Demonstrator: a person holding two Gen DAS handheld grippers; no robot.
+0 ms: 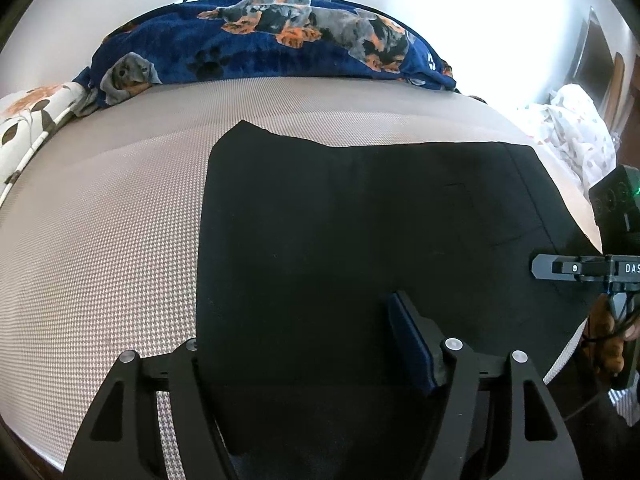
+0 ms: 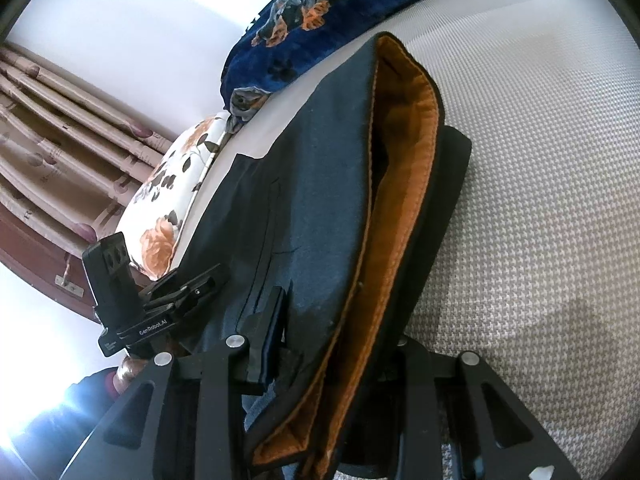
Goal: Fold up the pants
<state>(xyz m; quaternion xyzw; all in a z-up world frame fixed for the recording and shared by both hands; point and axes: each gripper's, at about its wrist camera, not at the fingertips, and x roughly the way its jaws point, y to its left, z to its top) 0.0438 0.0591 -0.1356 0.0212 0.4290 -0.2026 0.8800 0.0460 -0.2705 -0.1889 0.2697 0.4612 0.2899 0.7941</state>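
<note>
Black pants (image 1: 360,220) lie folded flat on the bed cover (image 1: 100,220). In the left wrist view my left gripper (image 1: 296,332) stands open over their near left corner. Its right finger's blue pad (image 1: 412,344) rests on the cloth, and the left finger is hidden under the pants' edge. In the right wrist view the pants (image 2: 320,200) show the orange lining of the waistband (image 2: 400,200). My right gripper (image 2: 336,344) is shut on that waistband. Its left pad (image 2: 272,332) presses on the cloth and the other finger is hidden behind it. Each view shows the other gripper at its side, my right gripper (image 1: 560,268) and my left gripper (image 2: 180,292).
A blue dog-print blanket (image 1: 280,40) is bunched along the far side of the bed. A floral pillow (image 2: 172,200) lies at the left, with curtains (image 2: 60,140) behind it. White cloth (image 1: 572,128) is heaped at the far right. A person's hand (image 1: 612,340) holds my right gripper.
</note>
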